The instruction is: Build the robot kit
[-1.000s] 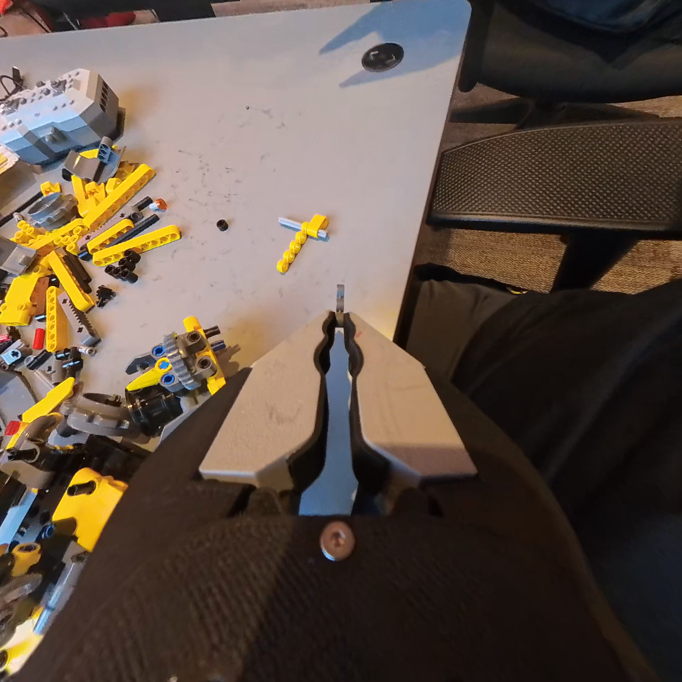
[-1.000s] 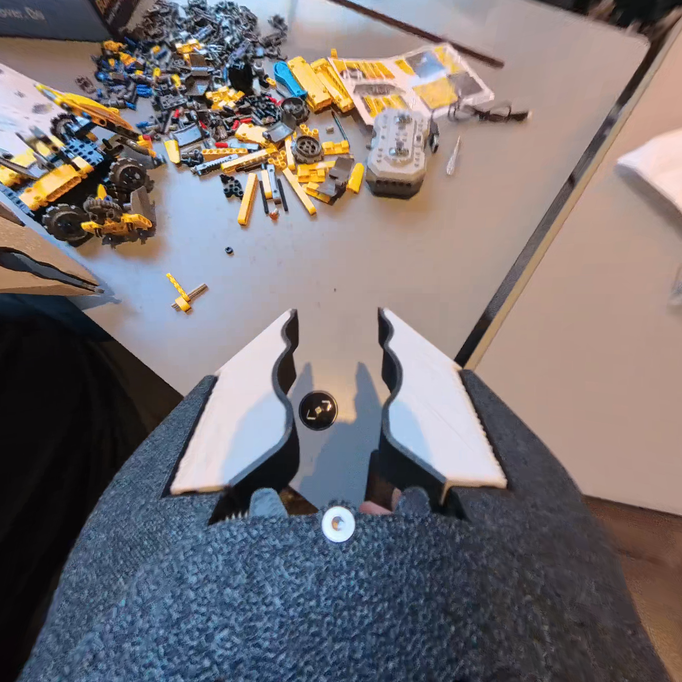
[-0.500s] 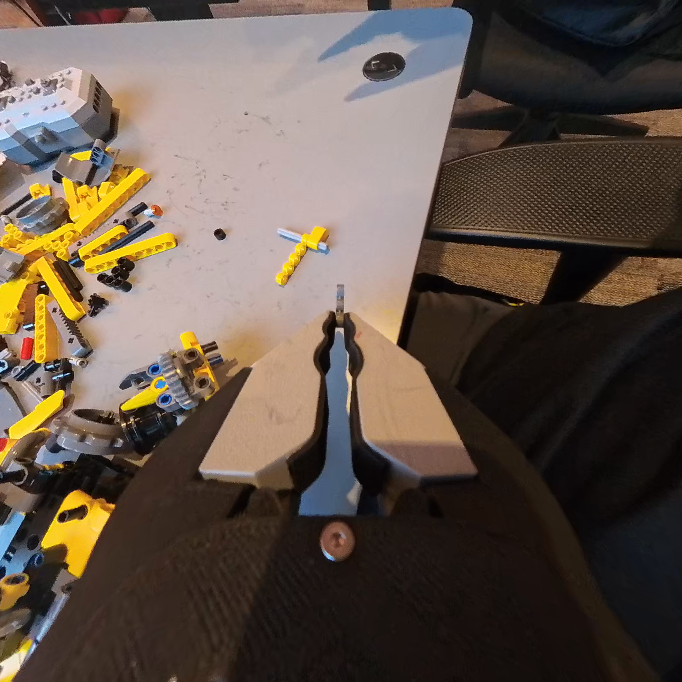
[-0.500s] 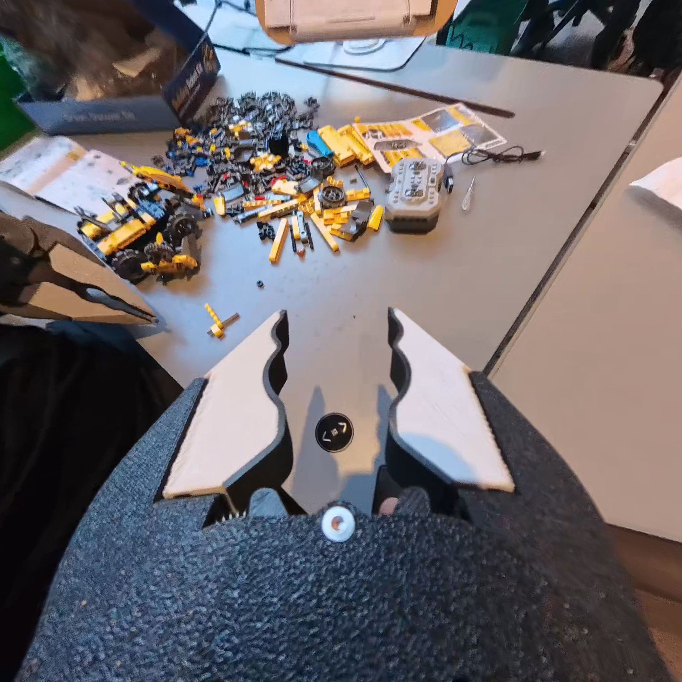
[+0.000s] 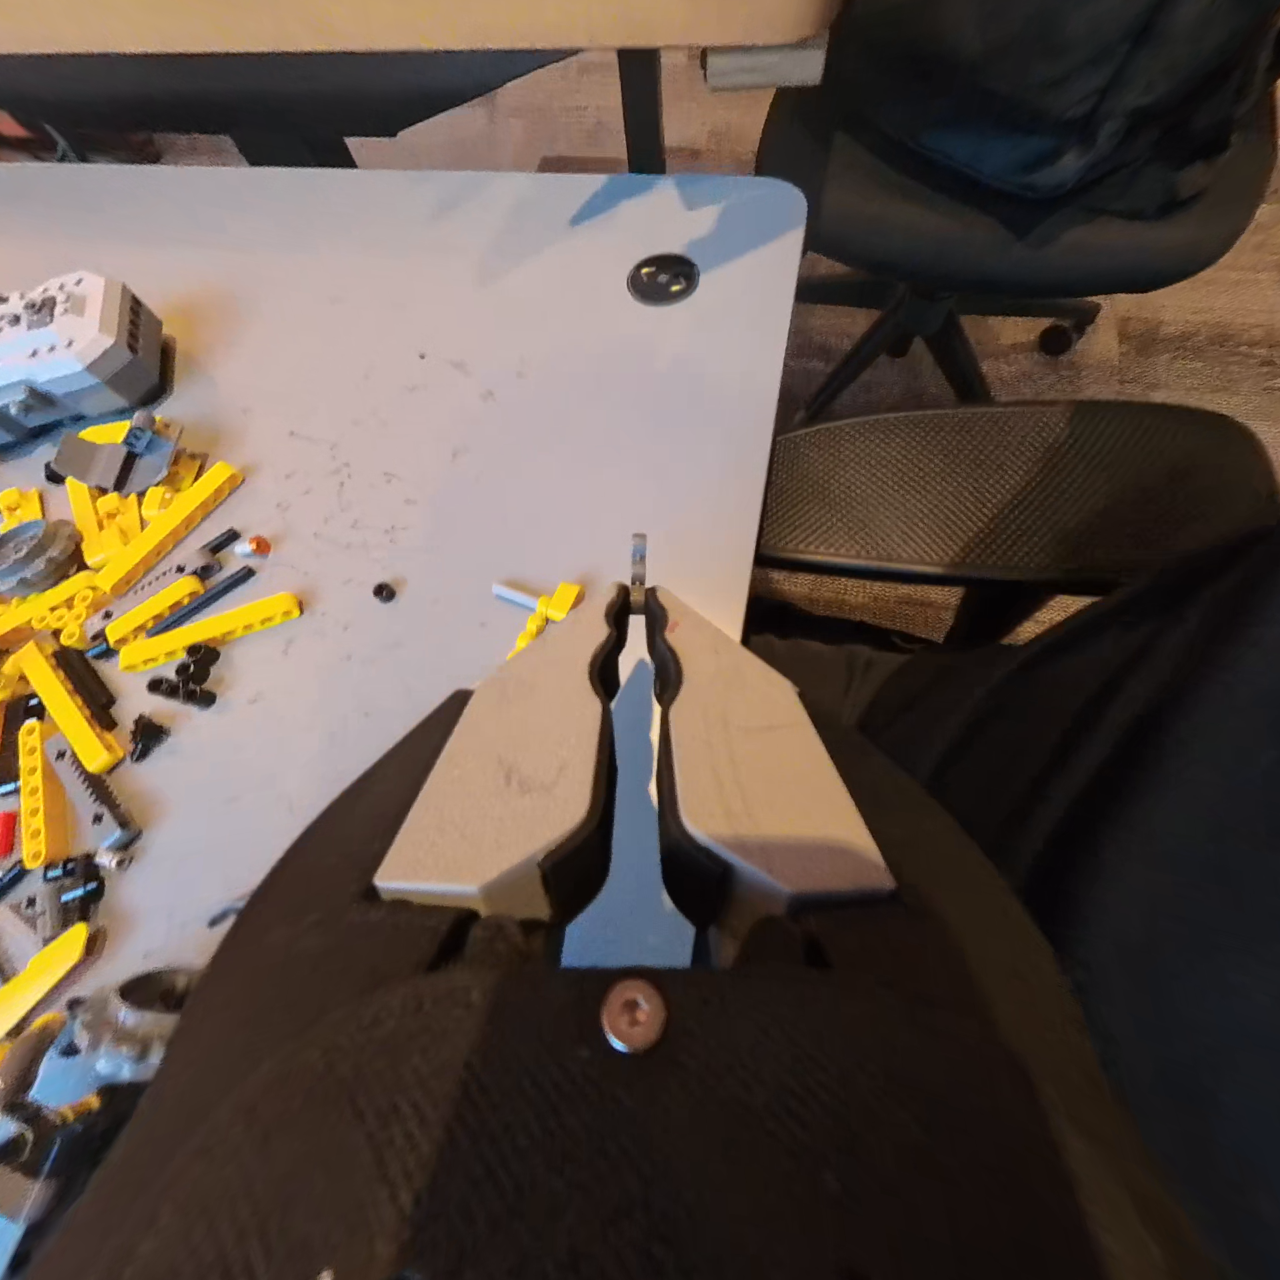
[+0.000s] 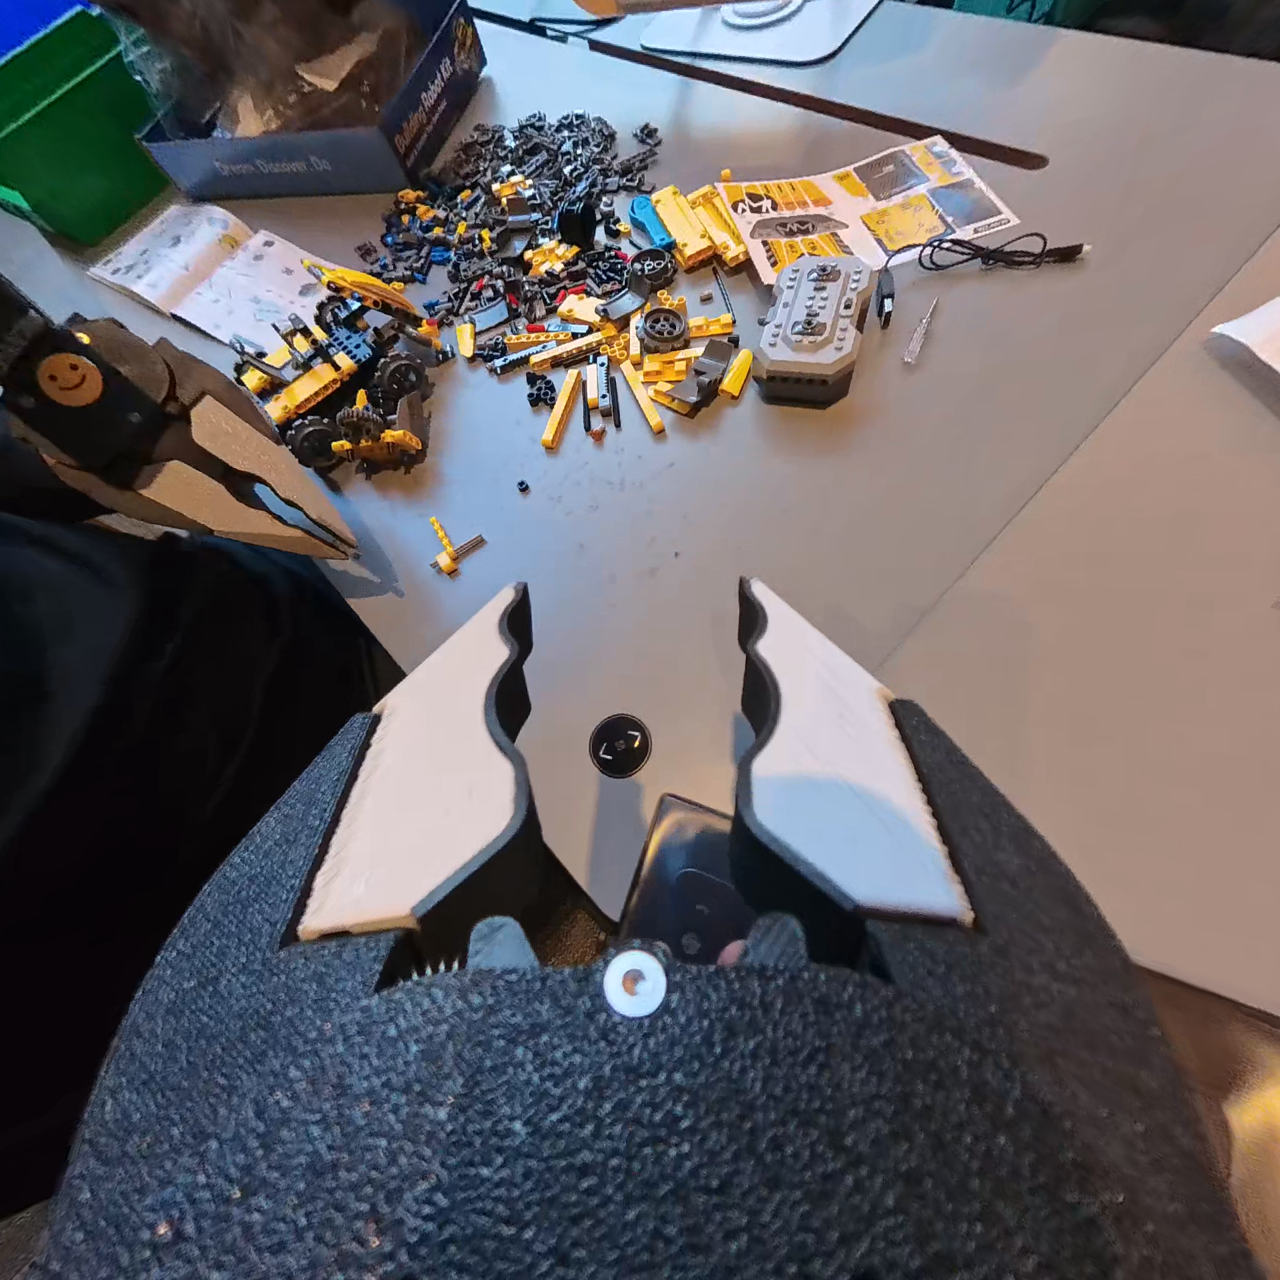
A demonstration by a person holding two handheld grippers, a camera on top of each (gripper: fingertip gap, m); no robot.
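My left gripper (image 5: pixel 638 597) is shut on a small thin grey piece (image 5: pixel 638 557) that sticks up past its tips. It hovers over the grey table (image 5: pixel 429 360) near the right edge, just right of a small yellow beam with a grey axle (image 5: pixel 537 609). That beam also shows in the right wrist view (image 6: pixel 450 544), with the left gripper (image 6: pixel 208 478) beside it. My right gripper (image 6: pixel 634 596) is open and empty above the table's near corner, over a round black disc (image 6: pixel 620 746). A partly built yellow and black vehicle (image 6: pixel 339 374) stands left of a pile of loose yellow and black pieces (image 6: pixel 582 291).
A grey motor block (image 6: pixel 810 325), a sticker sheet (image 6: pixel 866 201), a black cable (image 6: pixel 990 253) and a manual (image 6: pixel 201 270) lie on the table. A blue box (image 6: pixel 332 111) stands at the back. Office chairs (image 5: pixel 1004 485) stand past the table's right edge. A dark phone (image 6: pixel 686 880) lies under my right gripper. My right fingertips sit around 25 cm from my left ones. Between my right fingertips and the round black disc (image 6: pixel 620 746) there is roughly 15 cm. Seen from the left wrist view (image 5: pixel 663 279) as well.
The left gripper has moved forward toward the yellow beam, still shut on the grey piece. The right gripper has pulled back and tilted up and opened a little wider.
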